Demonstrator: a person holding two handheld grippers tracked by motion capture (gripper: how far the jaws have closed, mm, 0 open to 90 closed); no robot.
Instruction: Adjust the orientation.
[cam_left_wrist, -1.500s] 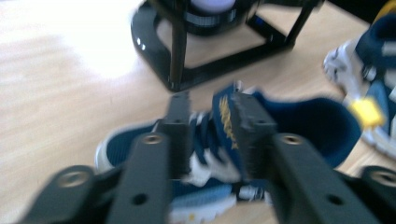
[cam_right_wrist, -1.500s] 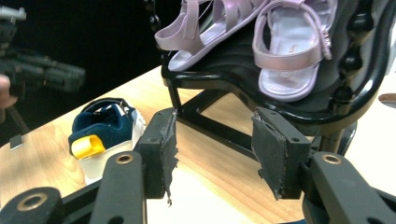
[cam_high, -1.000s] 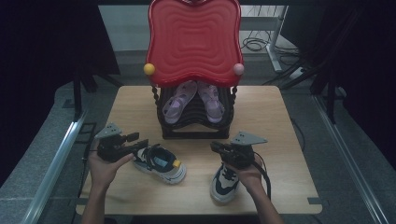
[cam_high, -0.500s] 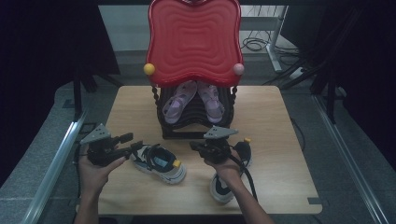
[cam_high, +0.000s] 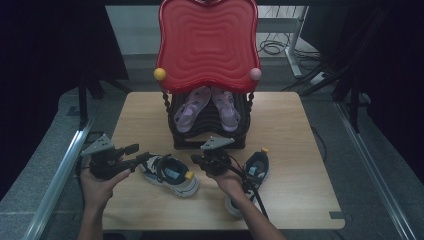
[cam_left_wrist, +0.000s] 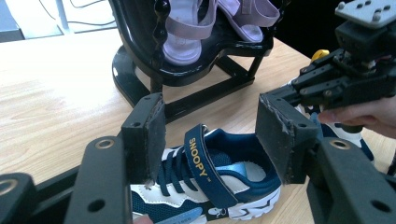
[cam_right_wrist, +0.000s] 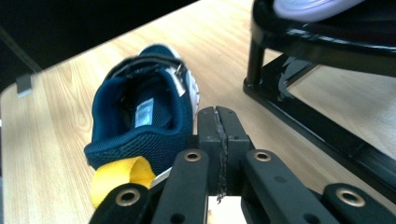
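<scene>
High view shows the wooden table (cam_high: 150, 110) with a black shoe rack (cam_high: 207, 137) at its middle back, topped by a tall red panel (cam_high: 207, 45); a pair of lilac sandals (cam_high: 206, 106) already sits on the rack's sloped shelf, toes up, which suggests the rack is where footwear is meant to go. In front of it lie two navy-and-white sneakers. The left sneaker (cam_high: 170, 174) lies just beside the rack's foot, its heel with the yellow tab toward the middle of the table. The right sneaker (cam_high: 252, 172) lies partly under the person's right forearm, opening upward.

The left gripper (cam_high: 142, 157) has its jaws spread wide and level with the left sneaker's strap (cam_left_wrist: 203, 163), framing the shoe's collar, probably lined up for a grasp. The right gripper (cam_high: 196, 159) has its jaws pressed together on nothing, hovering between the two shoes near the rack's base.
</scene>
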